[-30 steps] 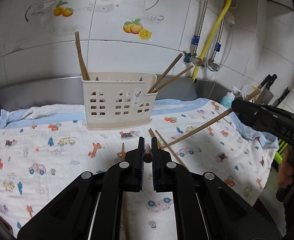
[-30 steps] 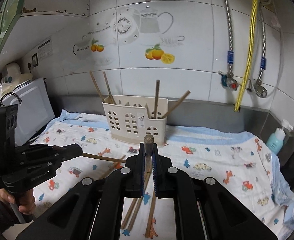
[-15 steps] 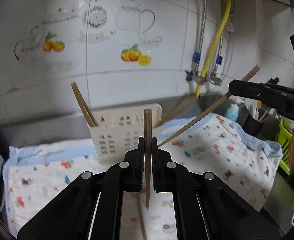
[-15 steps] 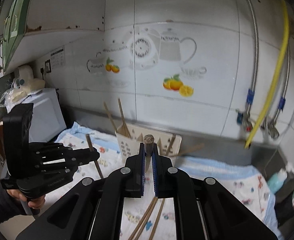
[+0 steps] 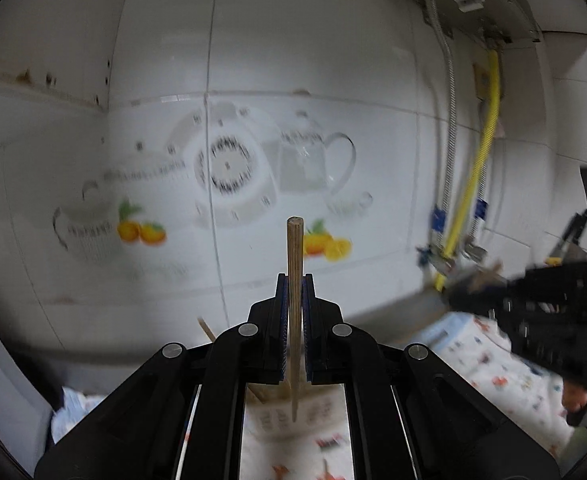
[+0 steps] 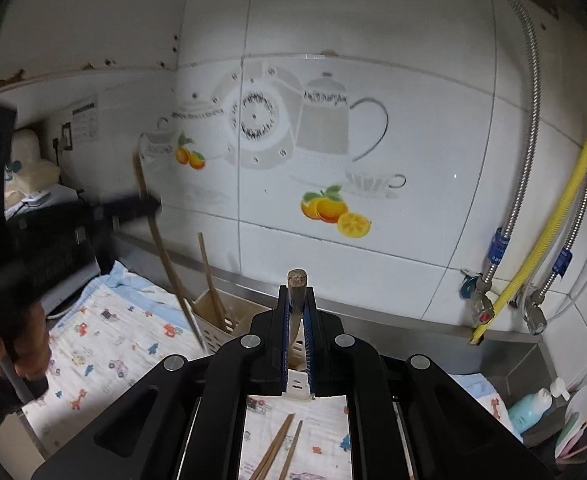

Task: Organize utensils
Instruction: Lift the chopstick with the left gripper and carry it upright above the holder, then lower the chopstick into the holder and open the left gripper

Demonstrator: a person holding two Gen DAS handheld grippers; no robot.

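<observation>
My left gripper (image 5: pixel 294 282) is shut on a wooden chopstick (image 5: pixel 295 248) that stands upright between the pads, its thin tip pointing down. In the right wrist view that left gripper (image 6: pixel 133 208) is high at the left, and its chopstick (image 6: pixel 165 256) hangs down beside the cream utensil holder (image 6: pixel 213 316). My right gripper (image 6: pixel 297 294) is shut on another chopstick (image 6: pixel 297 280), of which only the blunt end shows. The holder has a chopstick (image 6: pixel 209 276) leaning in it. Two loose chopsticks (image 6: pixel 281 448) lie on the printed cloth (image 6: pixel 105 344) below my right gripper.
A tiled wall with teapot and orange decals rises close behind. A yellow hose (image 6: pixel 573 184) and metal hoses with valves (image 6: pixel 481 304) run down at the right. A blue bottle (image 6: pixel 529 412) stands at the far right and a white appliance (image 6: pixel 33 168) at the left.
Both grippers have risen with their chopsticks. The left chopstick has swung from pointing forward to upright. The holder has dropped to the bottom of both views.
</observation>
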